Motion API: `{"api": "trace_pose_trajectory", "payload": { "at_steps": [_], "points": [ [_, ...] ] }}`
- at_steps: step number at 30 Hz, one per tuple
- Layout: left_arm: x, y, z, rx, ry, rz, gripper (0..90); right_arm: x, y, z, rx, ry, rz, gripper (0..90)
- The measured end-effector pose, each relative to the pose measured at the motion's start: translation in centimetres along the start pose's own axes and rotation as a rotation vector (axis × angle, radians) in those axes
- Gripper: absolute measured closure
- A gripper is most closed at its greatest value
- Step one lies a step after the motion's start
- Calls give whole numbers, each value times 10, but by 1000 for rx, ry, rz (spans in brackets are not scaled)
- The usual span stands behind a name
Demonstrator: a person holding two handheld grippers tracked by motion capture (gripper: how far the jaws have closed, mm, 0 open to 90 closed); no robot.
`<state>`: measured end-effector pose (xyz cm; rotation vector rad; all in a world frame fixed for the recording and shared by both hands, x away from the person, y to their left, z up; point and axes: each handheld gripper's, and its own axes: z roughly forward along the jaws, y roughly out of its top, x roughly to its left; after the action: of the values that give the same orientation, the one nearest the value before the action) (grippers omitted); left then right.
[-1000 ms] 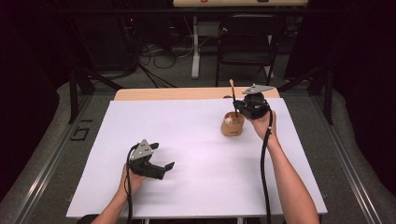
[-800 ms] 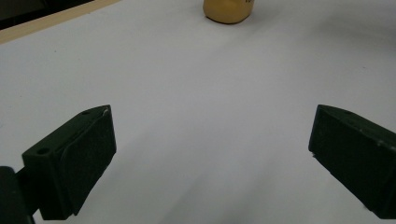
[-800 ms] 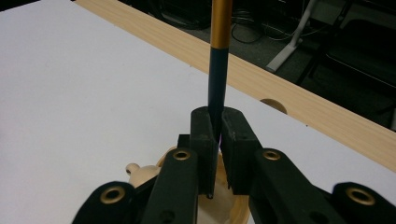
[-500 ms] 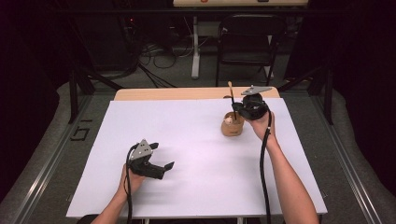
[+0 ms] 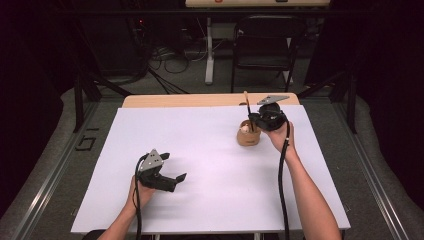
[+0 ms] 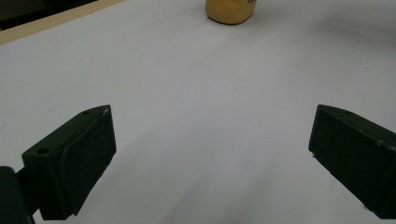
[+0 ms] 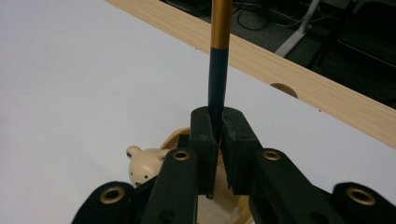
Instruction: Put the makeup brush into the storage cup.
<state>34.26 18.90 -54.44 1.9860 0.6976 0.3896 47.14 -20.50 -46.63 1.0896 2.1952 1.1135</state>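
Observation:
A round tan wooden holder [image 5: 248, 136] stands on the white sheet at the back right; in the right gripper view a small bear figure [image 7: 144, 164] sits at its rim. My right gripper [image 5: 253, 119] hovers just over the holder, shut on a slim pen [image 7: 218, 79] with a dark blue lower shaft and a gold upper part that points up past the jaws [image 5: 246, 101]. Near the front left, my left gripper [image 5: 174, 166] rests in the hand above the sheet, open and empty [image 6: 210, 163]. The holder's base [image 6: 231, 10] shows far ahead of it.
A white sheet [image 5: 210, 165] covers most of the table, and a bare wooden strip [image 5: 200, 100] runs along the far edge. Behind the table stand a black chair [image 5: 265, 45] and floor cables. A cable trails from each gripper toward the front.

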Motion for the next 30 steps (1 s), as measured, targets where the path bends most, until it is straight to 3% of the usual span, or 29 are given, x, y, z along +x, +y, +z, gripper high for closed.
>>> {"api": "trace_pose_trajectory", "payload": {
  "at_steps": [13, 14, 15, 17, 20, 30],
  "points": [
    [0, 0, 0, 0, -1, 2, 7, -1, -5, 1, 8, 2, 9, 804],
    [0, 0, 0, -2, 2, 1, 7, -1, -5, 0, 4, 16, 31, 637],
    [0, 0, 0, -1, 0, 1, 7, -1, -5, 0, 7, 24, 38, 594],
    [1, 0, 0, 1, 0, 0, 7, -2, -6, -4, -9, 33, 48, 382],
    [1, 0, -1, -7, -3, -6, 7, -1, -5, -10, -18, 49, 45, 232],
    [-1, 0, -4, -12, 9, -9, 6, 12, -4, -27, -50, 109, 18, 49]
  ]
}}
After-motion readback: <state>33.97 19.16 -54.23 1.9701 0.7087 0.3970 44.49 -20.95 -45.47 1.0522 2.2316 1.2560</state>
